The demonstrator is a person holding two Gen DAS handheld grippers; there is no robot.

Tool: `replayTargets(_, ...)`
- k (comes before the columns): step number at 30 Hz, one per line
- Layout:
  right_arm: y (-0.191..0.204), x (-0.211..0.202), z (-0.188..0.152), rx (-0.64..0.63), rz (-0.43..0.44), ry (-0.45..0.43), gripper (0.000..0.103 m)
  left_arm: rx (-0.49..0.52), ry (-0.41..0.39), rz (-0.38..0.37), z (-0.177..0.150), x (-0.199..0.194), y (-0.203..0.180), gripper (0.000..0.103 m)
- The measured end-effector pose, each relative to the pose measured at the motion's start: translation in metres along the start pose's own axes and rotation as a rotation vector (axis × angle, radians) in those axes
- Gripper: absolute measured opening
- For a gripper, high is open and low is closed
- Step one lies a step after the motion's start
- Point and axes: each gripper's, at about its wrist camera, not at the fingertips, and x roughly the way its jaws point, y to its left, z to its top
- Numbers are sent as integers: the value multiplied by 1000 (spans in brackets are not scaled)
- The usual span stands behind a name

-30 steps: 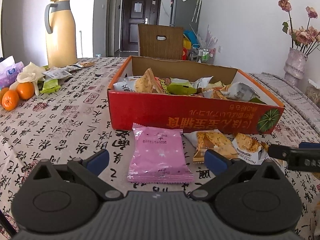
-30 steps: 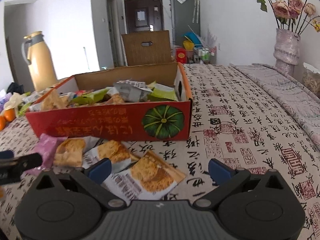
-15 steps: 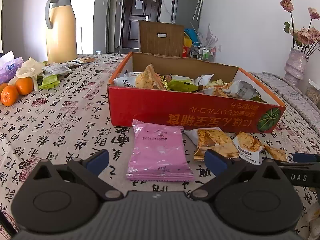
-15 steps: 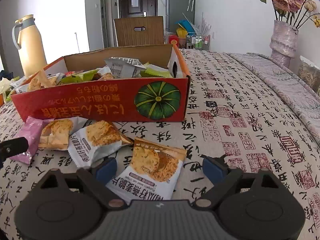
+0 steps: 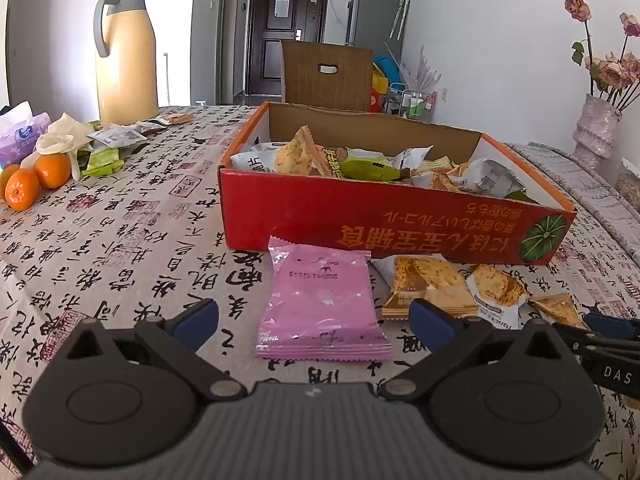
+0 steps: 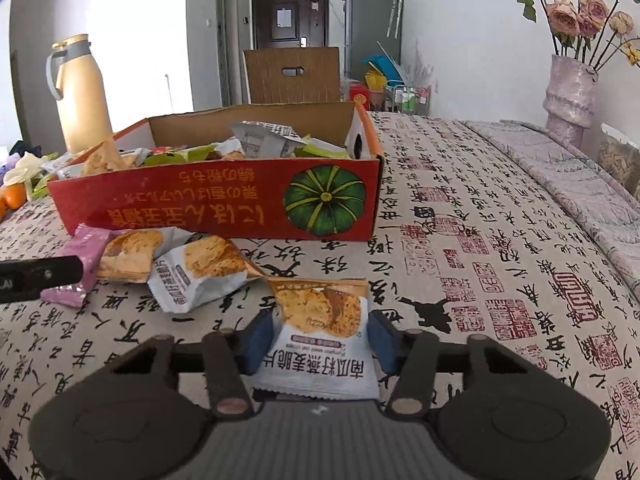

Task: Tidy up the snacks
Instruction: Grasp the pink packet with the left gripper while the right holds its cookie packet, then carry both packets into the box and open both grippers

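- Orange-and-white cracker packet (image 6: pixel 320 332) lies on the tablecloth (image 6: pixel 500 264) directly between the blue pads of the right gripper (image 6: pixel 316 340), its long axis running straight ahead along the fingers, printed white end nearest the camera.
- Both pads sit at the packet's side edges, one left (image 6: pixel 256 340) and one right (image 6: pixel 382 340); they look closed in to the wrapper's width, touching or all but touching it. Whether they grip it firmly I cannot tell; the packet seems to rest flat on the cloth, not lifted.
- Judging from that, the right hand is the nearer one for this packet, and the coming move turns on a straight lift and a carry forward and a little left, since the red box (image 6: pixel 224 208) stands ahead of the fingers, its open top already heaped with snacks.
- Left gripper (image 5: pixel 314 316) is spread wide and holds nothing; its pads stand well apart on either side of a pink packet (image 5: pixel 322 304), which lies flat with its long axis pointing toward the box wall (image 5: pixel 360 224).
- Two more cracker packets lie between the pink one and the right hand: one (image 5: pixel 430 286) just beside the pink packet, another (image 5: pixel 498 292) further right.
- Loose wrappers may slip or crumple if the squeeze is light.
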Motion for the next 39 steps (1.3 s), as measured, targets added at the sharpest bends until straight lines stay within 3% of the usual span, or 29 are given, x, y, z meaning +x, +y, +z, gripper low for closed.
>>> replayTargets(6,-5,-3,1,28,15,-29,39,4,23,8,3,0,0,103)
replayTargets(15,-24,-8,3,86,-2,-91,39,-3,82,64,20,10,2,103)
replayTargets(28,-29,-1,-1,107,51,-78,39,34,150,126,25,42,-10,101)
replayTargets(33,-29,0,-2,110,67,-77,39,54,152,104,20,44,-15,84)
replayTargets(35,-30,0,-2,112,70,-79,39,61,141,72,20,40,-16,63)
replayTargets(39,-29,0,-2,112,74,-80,39,71,132,66,18,36,-20,62)
